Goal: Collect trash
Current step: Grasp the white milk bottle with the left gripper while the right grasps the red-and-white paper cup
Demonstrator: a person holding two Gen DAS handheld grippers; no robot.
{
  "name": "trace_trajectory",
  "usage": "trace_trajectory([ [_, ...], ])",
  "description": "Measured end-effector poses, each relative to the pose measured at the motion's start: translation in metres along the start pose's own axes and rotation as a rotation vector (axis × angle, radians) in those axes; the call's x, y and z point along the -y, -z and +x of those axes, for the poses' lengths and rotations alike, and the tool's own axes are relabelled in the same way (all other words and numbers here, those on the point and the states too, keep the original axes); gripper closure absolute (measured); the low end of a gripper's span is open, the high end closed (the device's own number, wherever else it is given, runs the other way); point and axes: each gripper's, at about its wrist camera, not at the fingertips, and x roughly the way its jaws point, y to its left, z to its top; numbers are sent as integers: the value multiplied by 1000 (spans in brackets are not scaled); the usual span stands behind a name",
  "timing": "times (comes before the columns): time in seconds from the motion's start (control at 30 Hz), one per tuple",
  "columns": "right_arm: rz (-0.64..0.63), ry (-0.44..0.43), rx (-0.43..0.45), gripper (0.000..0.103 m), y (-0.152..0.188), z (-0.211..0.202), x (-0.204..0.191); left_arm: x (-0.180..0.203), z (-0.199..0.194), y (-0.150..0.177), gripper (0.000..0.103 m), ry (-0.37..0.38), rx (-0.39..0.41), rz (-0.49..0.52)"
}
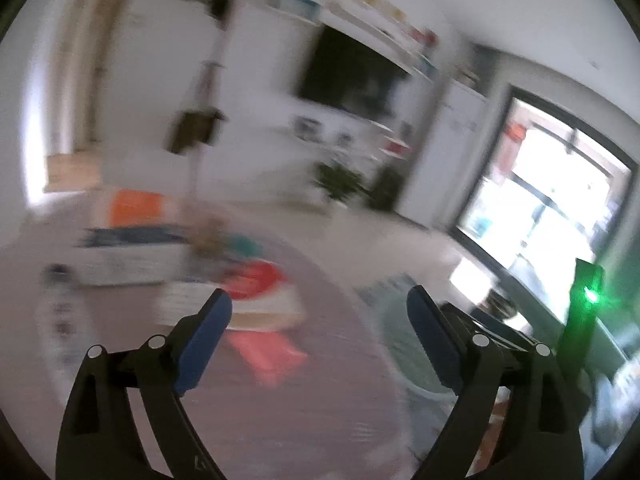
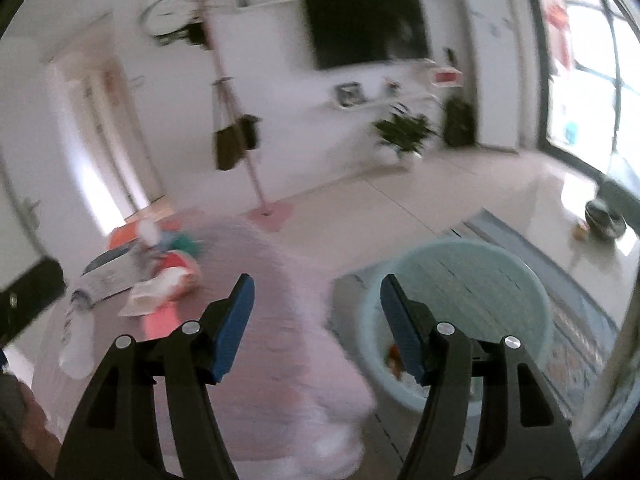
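Both views are blurred by motion. My left gripper (image 1: 319, 304) is open with nothing between its blue pads, above a pinkish round table (image 1: 304, 392). Beyond its tips lie a red-and-white packet (image 1: 260, 280) and a pink wrapper (image 1: 266, 354). My right gripper (image 2: 317, 290) is also open and empty, over the table's right edge (image 2: 280, 344). A light blue bin (image 2: 472, 292) stands on the floor to the right, with some orange and white scraps (image 2: 394, 358) at its bottom. Packets and papers (image 2: 164, 280) lie at the table's left.
A white box with a dark top (image 1: 128, 256) and an orange thing (image 1: 136, 208) sit at the table's far left. A clear bottle (image 2: 78, 336) lies near the left edge. A coat stand (image 2: 240, 136), a potted plant (image 2: 404, 130), a patterned rug (image 2: 568, 320) and a window (image 1: 552, 216) surround.
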Motion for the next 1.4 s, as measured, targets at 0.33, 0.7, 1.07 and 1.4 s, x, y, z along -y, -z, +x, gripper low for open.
trace_trajectory([
  [0.33, -134, -142, 25, 32, -3, 30, -96, -108, -34, -8, 16, -302, 28, -111],
  [0.7, 14, -180, -132, 23, 3, 102, -110, -162, 22, 11, 16, -333, -127, -289],
  [1.07, 7, -200, -237, 36, 6, 126, -117, -163, 45, 16, 23, -415, -212, -265],
  [1.4, -84, -256, -166, 65, 11, 105, -134, -170, 32, 23, 48, -388, -175, -304],
])
